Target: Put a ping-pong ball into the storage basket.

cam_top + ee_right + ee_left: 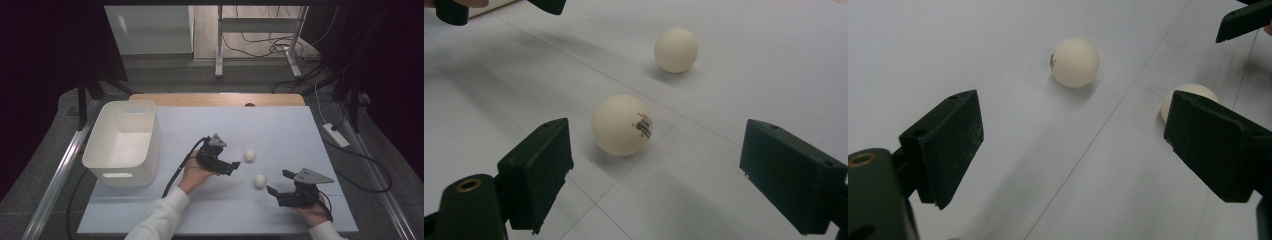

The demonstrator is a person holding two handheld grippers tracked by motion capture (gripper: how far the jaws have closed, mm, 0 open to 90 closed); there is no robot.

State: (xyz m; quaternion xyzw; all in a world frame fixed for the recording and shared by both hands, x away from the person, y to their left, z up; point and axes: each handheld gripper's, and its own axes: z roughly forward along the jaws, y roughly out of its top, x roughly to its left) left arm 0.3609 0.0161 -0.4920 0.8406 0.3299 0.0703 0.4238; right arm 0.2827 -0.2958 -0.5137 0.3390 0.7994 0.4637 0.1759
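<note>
We have two white balls loose on the pale sheet, well apart from the white tub (pixel 123 142) at the left of the table (pixel 300 145). The far ball (pixel 250 154) lies just ahead of the left claw (pixel 231 166); the near ball (pixel 260 180) lies just ahead of the right claw (pixel 276 182). Both claws hang low over the sheet, jaws spread wide, nothing between them.

From the right claw's own camera the near ball (pixel 622 124) sits ahead of the gap, closer to one jaw than the other, red print facing us. From the left claw's camera the far ball (pixel 1075 62) lies ahead of the gap and left of its middle, while the other ball (pixel 1189 97) peeks out from behind one jaw.

We judge the step in hand to be the approach for a pickup, one ball to each claw, with the tub the likely drop.

Notes on doing it well:
- Centre first. We shift each claw sideways until its ball sits midway between the jaws, then push forward.
- Keep the jaw tips low, near the sheet, so they meet the ball at its widest part. Too high and it will likely squirt out.
- Close slowly and evenly. A ball like this looks light and free to roll; one jaw arriving first may knock it away.
- Left claw: mind the second ball by its jaw. A nudge could send it rolling toward the right claw's target.
- Lift straight up before moving toward the tub.
</note>
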